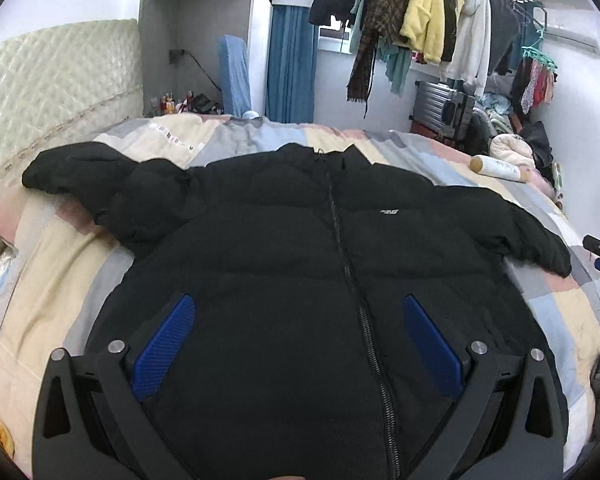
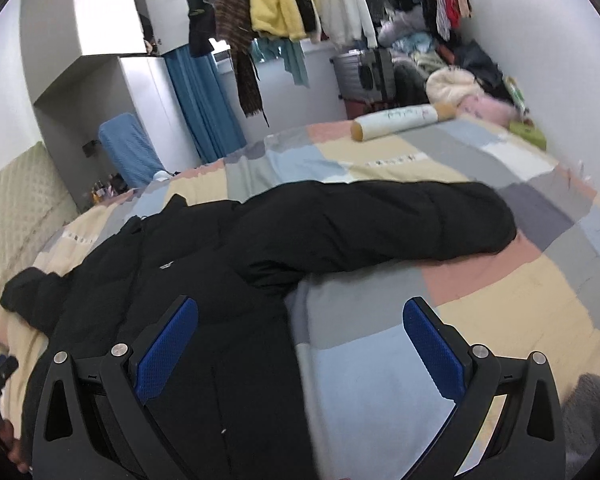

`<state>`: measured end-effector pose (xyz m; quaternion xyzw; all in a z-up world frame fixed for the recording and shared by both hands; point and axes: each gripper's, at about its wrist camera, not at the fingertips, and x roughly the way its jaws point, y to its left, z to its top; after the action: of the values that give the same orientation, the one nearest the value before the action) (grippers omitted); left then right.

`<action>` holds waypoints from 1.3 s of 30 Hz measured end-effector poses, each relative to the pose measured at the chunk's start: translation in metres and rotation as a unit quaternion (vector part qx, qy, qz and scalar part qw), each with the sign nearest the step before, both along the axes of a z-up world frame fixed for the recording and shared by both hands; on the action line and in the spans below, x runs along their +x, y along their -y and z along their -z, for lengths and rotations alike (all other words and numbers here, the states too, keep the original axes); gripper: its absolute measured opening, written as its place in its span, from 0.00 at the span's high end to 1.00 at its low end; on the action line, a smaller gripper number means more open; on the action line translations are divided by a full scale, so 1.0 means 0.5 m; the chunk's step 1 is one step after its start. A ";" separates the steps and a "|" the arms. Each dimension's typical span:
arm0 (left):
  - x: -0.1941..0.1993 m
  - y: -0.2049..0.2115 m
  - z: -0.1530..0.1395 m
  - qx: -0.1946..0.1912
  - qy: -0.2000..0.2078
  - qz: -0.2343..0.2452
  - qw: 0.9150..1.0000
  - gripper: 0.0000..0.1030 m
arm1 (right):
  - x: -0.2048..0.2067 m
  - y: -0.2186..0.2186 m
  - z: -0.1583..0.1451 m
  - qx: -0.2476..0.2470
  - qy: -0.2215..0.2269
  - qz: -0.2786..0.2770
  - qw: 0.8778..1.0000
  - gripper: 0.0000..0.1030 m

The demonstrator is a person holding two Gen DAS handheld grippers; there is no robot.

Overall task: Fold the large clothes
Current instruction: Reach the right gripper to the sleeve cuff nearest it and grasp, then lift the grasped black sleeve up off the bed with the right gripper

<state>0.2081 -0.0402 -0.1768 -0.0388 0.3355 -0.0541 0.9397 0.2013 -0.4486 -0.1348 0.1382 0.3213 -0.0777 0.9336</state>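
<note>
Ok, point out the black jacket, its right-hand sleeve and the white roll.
black jacket [image 1: 284,264]: left wrist view, chest panel.
sleeve [image 2: 380,220]: right wrist view, mid-sleeve.
white roll [image 2: 396,118]: right wrist view, its middle.

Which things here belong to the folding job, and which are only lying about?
For the job:
- black puffer jacket with front zip, spread flat
- left tongs, open
- right tongs, open

Lying about:
- white cylindrical bottle with tan cap
- yellow fleece jacket on the rail
- grey hard suitcase

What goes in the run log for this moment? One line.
stage: pre-fold | jacket: flat on bed, zipped, sleeves out | left gripper: open above jacket | right gripper: open, empty
</note>
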 end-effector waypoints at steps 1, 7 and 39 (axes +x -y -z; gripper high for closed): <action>0.000 -0.002 0.002 -0.004 -0.002 0.002 1.000 0.00 | 0.016 0.018 0.010 -0.004 -0.009 0.008 1.000 0.00; -0.001 0.003 0.049 -0.013 -0.029 0.010 0.999 0.00 | 0.100 0.167 0.123 0.072 -0.066 0.049 0.994 0.01; 0.096 0.030 0.157 -0.002 -0.070 -0.015 0.997 0.00 | 0.232 0.601 0.237 0.185 0.101 0.252 0.944 0.71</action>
<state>0.2560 -0.0552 -0.2555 -0.0496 0.3993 -0.0380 0.9147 0.3172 -0.7490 -0.2532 0.3925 0.1883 -0.2354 0.8690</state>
